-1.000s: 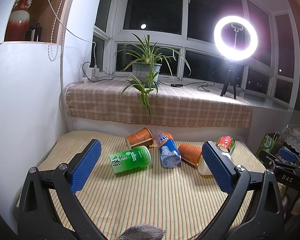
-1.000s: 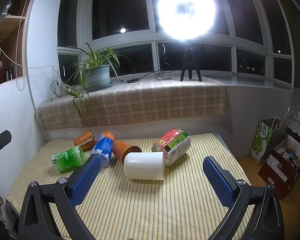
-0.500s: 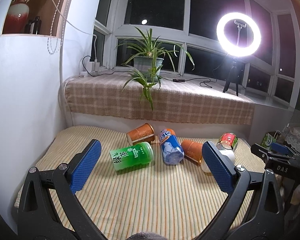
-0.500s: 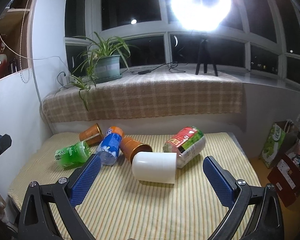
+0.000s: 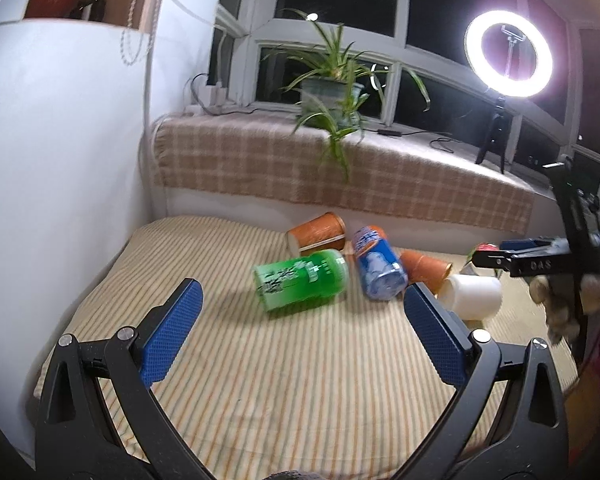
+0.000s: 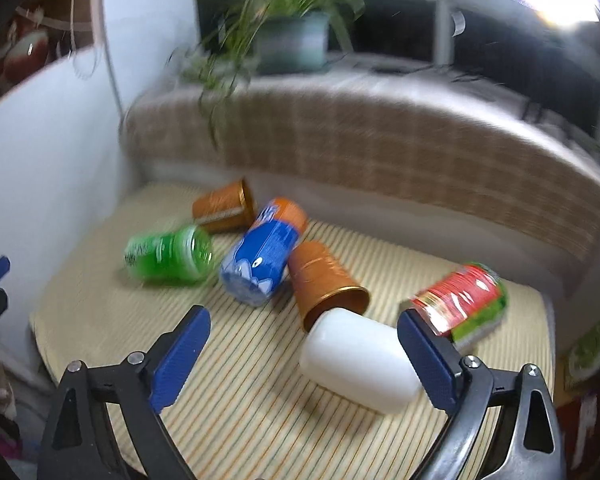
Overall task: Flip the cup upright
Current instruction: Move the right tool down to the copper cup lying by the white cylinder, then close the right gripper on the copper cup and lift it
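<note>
Both tongs are hanging wide apart over the striped mat (image 5: 300,380), holding nothing. The right gripper (image 6: 304,354) is hovering low over the white cup (image 6: 356,364), which is lying on its side just inside the right-hand pad — not gripped, as far as the blurred right wrist view lets me tell. In the left wrist view that white cup (image 5: 474,296) is peeking out past the left gripper (image 5: 300,336), and the right gripper (image 5: 540,260) is showing at the frame's right edge above it.

It is crowded around the cup. An orange cup (image 6: 324,276) is lying with its rim against the white cup's closed end, and a red can (image 6: 462,300) is lying just behind the right pad. Further left a blue can (image 6: 262,254) is touching the orange cup, a green bottle (image 6: 168,256) is lying beside it, and a second orange cup (image 6: 224,208) sits at the back. Behind everything — a checked cloth (image 5: 340,168) on the sill, a potted plant (image 5: 332,92) and a glowing ring light (image 5: 508,54).
</note>
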### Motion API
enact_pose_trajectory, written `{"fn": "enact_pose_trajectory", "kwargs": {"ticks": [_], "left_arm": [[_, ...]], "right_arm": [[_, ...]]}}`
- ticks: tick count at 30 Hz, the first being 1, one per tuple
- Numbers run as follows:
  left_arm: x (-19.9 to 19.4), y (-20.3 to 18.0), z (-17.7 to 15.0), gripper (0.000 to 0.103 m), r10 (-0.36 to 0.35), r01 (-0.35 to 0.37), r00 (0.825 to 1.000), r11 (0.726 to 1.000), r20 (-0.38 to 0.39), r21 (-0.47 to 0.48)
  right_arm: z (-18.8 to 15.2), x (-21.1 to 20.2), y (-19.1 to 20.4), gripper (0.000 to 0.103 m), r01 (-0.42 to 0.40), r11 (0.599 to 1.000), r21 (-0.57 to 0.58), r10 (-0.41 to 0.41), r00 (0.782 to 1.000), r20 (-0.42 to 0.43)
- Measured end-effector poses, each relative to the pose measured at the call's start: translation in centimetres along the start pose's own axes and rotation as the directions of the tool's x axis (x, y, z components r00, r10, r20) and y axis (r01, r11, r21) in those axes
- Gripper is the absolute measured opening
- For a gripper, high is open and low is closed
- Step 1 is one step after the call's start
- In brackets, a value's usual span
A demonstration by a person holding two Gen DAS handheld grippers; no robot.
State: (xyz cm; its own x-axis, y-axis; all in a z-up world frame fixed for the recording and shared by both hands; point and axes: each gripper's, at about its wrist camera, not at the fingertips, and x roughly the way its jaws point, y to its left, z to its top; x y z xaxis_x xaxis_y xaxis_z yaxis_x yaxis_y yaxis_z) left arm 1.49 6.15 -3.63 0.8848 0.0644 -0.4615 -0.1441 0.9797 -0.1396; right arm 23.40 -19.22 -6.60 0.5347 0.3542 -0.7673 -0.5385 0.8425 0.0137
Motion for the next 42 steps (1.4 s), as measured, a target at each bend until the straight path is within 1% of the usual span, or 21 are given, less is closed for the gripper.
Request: {"fn": "enact_pose_trajectory", "kwargs": {"ticks": [4,7,11,13,16,19,24,29,30,32,35,38,42], "left_arm": [[0.3,1.1,-0.4,0.102,0.023,-0.023,1.0,1.0,-0.013,-0.012],[0.5,1.8,-0.8,0.102,0.039,-0.04,0.999,0.999,-0.024,-0.017],[0.7,2.8,-1.3,0.102,0.056,-0.058,0.998,0.998,-0.04,-0.035],[1.0,3.3,-1.5,0.102,0.066,-0.068,0.997,0.997,-0.048,-0.045],[1.1,3.9,-1.5,0.102,0.078,-0.081,0.996,0.995,-0.053,-0.053],[1.2,4.5,-1.6,0.102,0.092,-0.096,0.994,0.993,-0.054,-0.062],[1.5,5.2,-1.6,0.102,0.108,-0.112,0.992,0.991,-0.061,-0.073],[1.8,5.4,-1.8,0.102,0.113,-0.118,0.991,0.99,-0.069,-0.074],[1.9,5.4,-1.8,0.102,0.114,-0.12,0.991,0.99,-0.071,-0.075],[2.0,5.5,-1.7,0.102,0.117,-0.123,0.99,0.99,-0.072,-0.075],[2.0,5.6,-1.7,0.102,0.123,-0.129,0.99,0.989,-0.073,-0.076],[2.0,5.7,-1.7,0.102,0.126,-0.131,0.989,0.988,-0.074,-0.078],[2.1,5.7,-1.7,0.102,0.125,-0.13,0.99,0.988,-0.073,-0.077]], "right_arm": [[2.3,3.0,-0.7,0.09,-0.049,0.998,-0.034,0.045,0.993,-0.11],[3.6,5.3,-0.9,0.088,-0.086,0.995,-0.053,0.074,0.978,-0.195],[4.7,8.2,-0.8,0.087,-0.116,0.989,-0.092,0.083,0.95,-0.3],[5.1,10.0,-0.9,0.083,-0.112,0.987,-0.113,0.066,0.933,-0.354],[5.6,12.1,-0.8,0.077,-0.102,0.985,-0.139,0.038,0.915,-0.402],[5.9,13.4,-0.8,0.077,-0.118,0.983,-0.14,0.046,0.897,-0.44],[5.9,15.6,-0.5,0.076,-0.105,0.978,-0.179,0.007,0.877,-0.48],[5.8,17.3,-0.2,0.068,-0.104,0.974,-0.201,-0.013,0.86,-0.51],[5.8,17.6,-0.1,0.063,-0.105,0.973,-0.207,-0.017,0.857,-0.515],[5.8,18.0,0.1,0.063,-0.109,0.972,-0.21,-0.016,0.856,-0.517],[6.0,18.4,0.2,0.063,-0.108,0.97,-0.216,-0.018,0.86,-0.51],[6.4,17.5,0.0,0.062,-0.094,0.968,-0.233,-0.035,0.867,-0.497],[7.3,16.3,-0.5,0.062,-0.079,0.965,-0.25,-0.049,0.883,-0.467]]}}
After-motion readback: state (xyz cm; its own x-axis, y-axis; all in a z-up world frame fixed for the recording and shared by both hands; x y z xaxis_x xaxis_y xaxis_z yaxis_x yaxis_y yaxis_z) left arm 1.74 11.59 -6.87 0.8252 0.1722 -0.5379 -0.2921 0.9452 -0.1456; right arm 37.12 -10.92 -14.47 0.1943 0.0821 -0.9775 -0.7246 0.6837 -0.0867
